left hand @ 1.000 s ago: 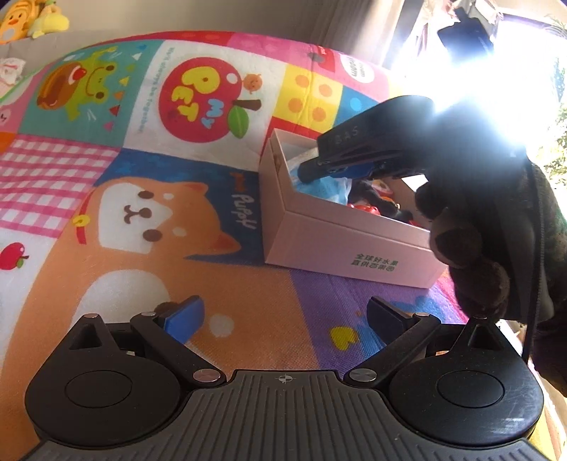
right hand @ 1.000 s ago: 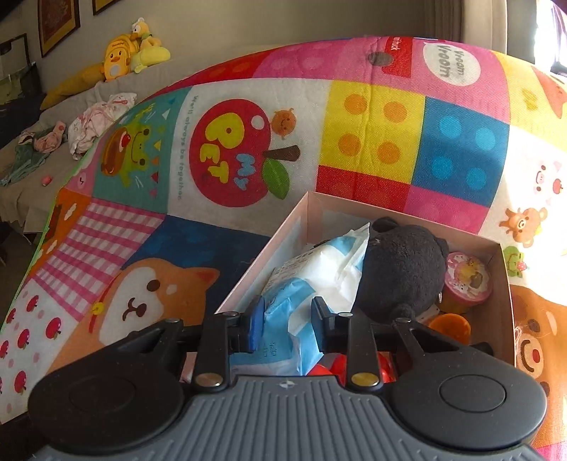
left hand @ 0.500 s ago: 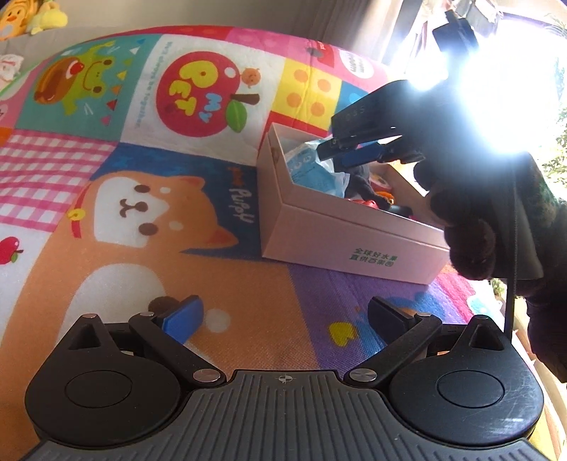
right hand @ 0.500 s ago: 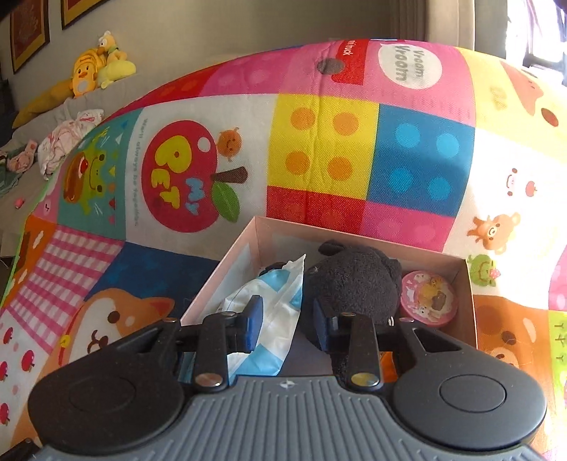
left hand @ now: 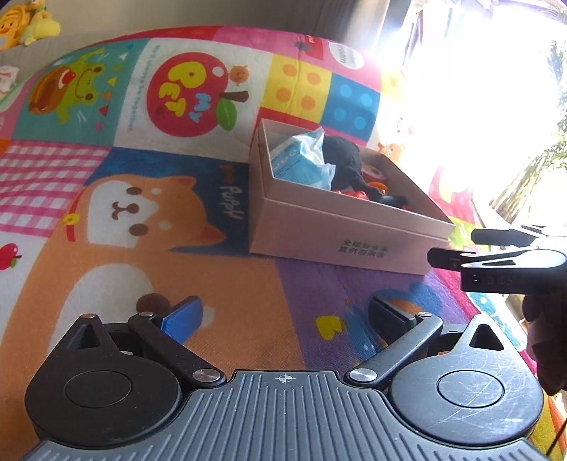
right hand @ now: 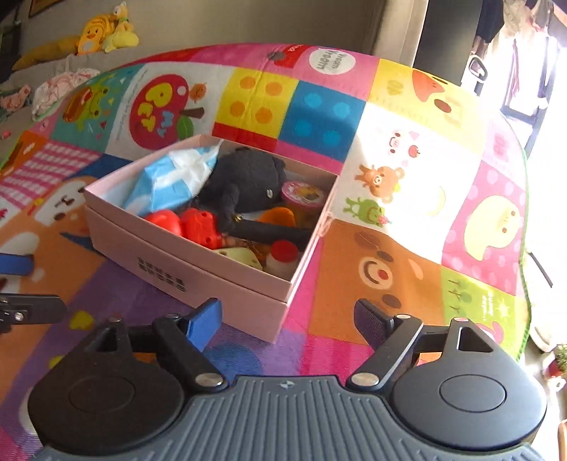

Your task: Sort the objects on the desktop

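A pale pink box sits on the play mat. Inside it lie a blue-and-white tissue pack, a black plush, red toys, a pink-lidded cup and a small red-capped bottle. My right gripper is off the box's near right corner, its jaws opening with nothing between them. My left gripper stands open and empty over the mat, in front of the box's long side.
A colourful cartoon play mat covers the surface and ends at the right. Plush toys and clothes lie on a sofa at the back left. Strong window glare washes out the right.
My right gripper has pulled back from above the box to its near right corner and its jaws have spread wide. The tissue pack stays in the box. The left gripper has kept still.
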Demonstrator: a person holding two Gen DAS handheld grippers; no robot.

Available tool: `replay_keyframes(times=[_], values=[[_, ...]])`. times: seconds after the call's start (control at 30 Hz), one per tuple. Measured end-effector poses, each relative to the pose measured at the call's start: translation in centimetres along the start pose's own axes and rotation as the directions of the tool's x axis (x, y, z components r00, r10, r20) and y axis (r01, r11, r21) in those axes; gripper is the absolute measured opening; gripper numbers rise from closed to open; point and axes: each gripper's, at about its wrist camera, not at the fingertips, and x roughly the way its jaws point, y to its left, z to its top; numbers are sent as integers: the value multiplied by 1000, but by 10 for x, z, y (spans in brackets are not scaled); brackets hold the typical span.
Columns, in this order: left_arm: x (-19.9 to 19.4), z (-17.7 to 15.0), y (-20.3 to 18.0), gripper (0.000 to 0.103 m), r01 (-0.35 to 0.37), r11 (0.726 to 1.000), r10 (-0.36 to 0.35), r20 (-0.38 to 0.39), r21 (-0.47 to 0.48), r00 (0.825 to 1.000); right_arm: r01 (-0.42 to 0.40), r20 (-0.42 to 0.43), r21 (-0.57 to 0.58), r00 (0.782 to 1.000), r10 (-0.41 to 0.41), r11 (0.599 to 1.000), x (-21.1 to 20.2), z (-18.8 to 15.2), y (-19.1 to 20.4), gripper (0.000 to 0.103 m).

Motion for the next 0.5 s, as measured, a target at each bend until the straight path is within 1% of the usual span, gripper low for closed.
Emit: replay_keyframes(times=[0.03, 0.1, 0.23, 0.27, 0.3, 0.33, 0.37, 0.43, 0.5], values=[[-1, -2, -2, 102, -3, 1000, 3, -5, 6, 1000, 16, 3, 4, 1000, -16, 1000, 5, -2, -3, 87], [-5, -6, -7, 103, -16, 1000, 17, -13, 22, 1000, 9, 1, 48, 1000, -9, 999, 12, -3, -9, 87], [-14, -15, -11, 103, -61, 997, 62, -19, 56, 998, 92, 9, 113, 996, -94, 989, 15, -13, -19, 87], [-16, -17, -11, 103, -79, 995, 81, -23, 64, 996, 79, 0, 148, 997, -80, 986, 11, -17, -23, 87], [-19, -20, -11, 103, -104, 992, 107, -32, 75, 994, 36, -10, 188, 999, -35, 982, 6, -22, -28, 88], [-20, -21, -11, 103, -124, 989, 127, -38, 83, 991, -17, -19, 225, 1000, 22, 974, -1, -28, -31, 94], [-23, -24, -13, 103, -155, 983, 159, -36, 95, 987, -68, -25, 258, 997, 77, 964, -10, -35, -32, 103], [-26, -30, -16, 103, -197, 974, 199, -8, 113, 980, -149, -30, 290, 986, 165, 945, -28, -52, -25, 103], [-28, -35, -23, 103, -224, 965, 223, 20, 138, 975, -190, -46, 274, 977, 210, 943, -44, -67, -10, 103]])
